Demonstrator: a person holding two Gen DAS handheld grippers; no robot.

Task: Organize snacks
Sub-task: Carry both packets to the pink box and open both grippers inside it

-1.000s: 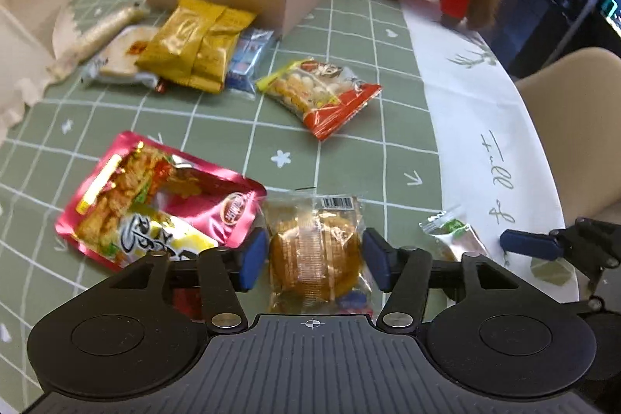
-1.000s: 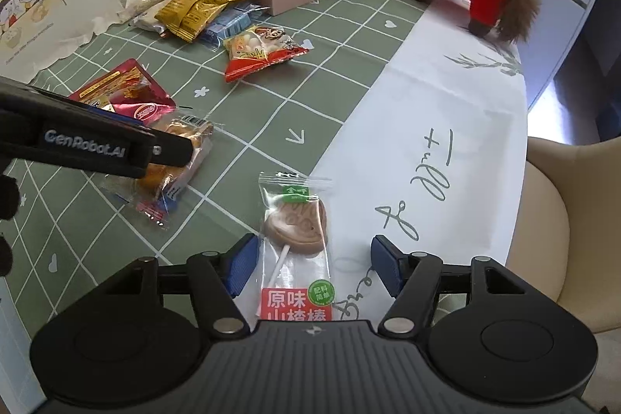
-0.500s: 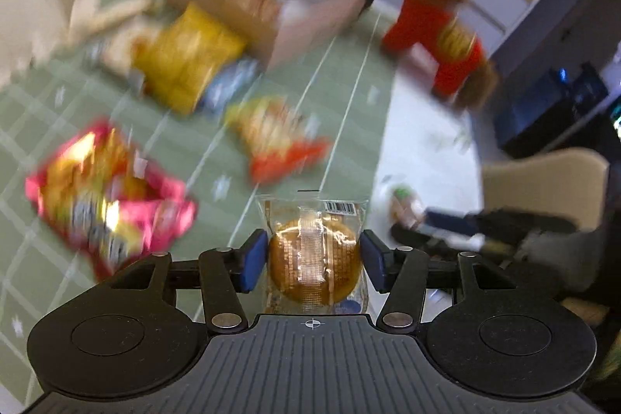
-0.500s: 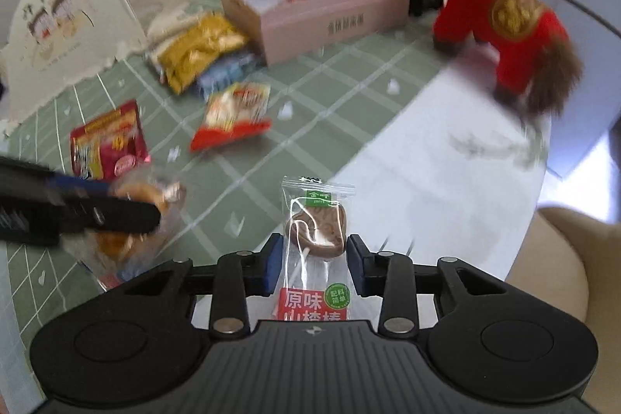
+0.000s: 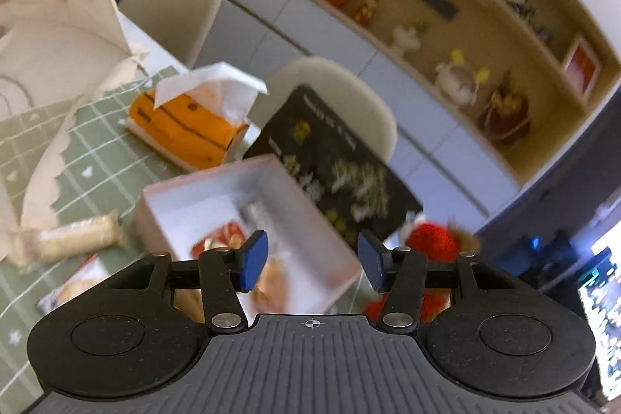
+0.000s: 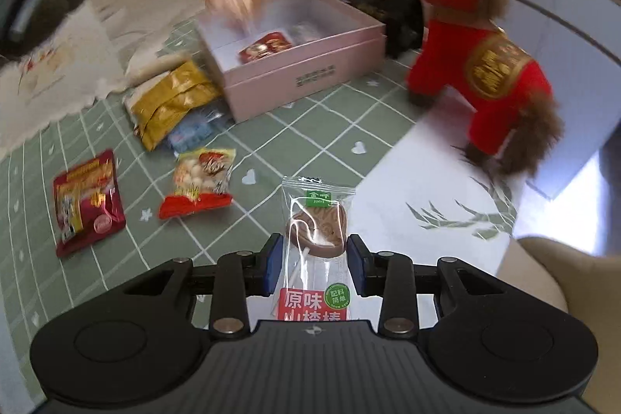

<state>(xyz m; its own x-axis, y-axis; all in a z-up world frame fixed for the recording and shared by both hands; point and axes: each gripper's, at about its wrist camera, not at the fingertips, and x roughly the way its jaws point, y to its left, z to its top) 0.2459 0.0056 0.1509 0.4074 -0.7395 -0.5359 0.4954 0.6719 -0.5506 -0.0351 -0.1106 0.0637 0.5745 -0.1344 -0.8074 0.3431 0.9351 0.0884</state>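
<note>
Pink cardboard marked your target: the open, shallow pink box (image 6: 302, 80) sat at the far side of the green checked worktop (image 6: 330, 138), with a red snack packet (image 6: 268, 47) already lying flat inside it. Your right tool (image 6: 314, 260) was clamped on the clear-wrapped brown lollipop packet (image 6: 316, 231), its pads pressing the wrapper's two long edges, and held it clear of the cloth, well short of the box. Your left tool (image 5: 312, 258) hung over the box with its jaws apart and nothing between them. A blurred pale-orange shape (image 6: 233, 2) showed above the box's far-left corner; what it was could not be told.

To do this step well, you needed to carry the lollipop over the near wall, not against it. The film was thin and slippery, so a firm, steady grip mattered more than speed. You would probably have done best to release low over the bare white floor beside the red packet. The red plush toy (image 6: 481, 64) stood just right of the box, so an approach from the near side looked safest. The left tool needed to clear out first.
</note>
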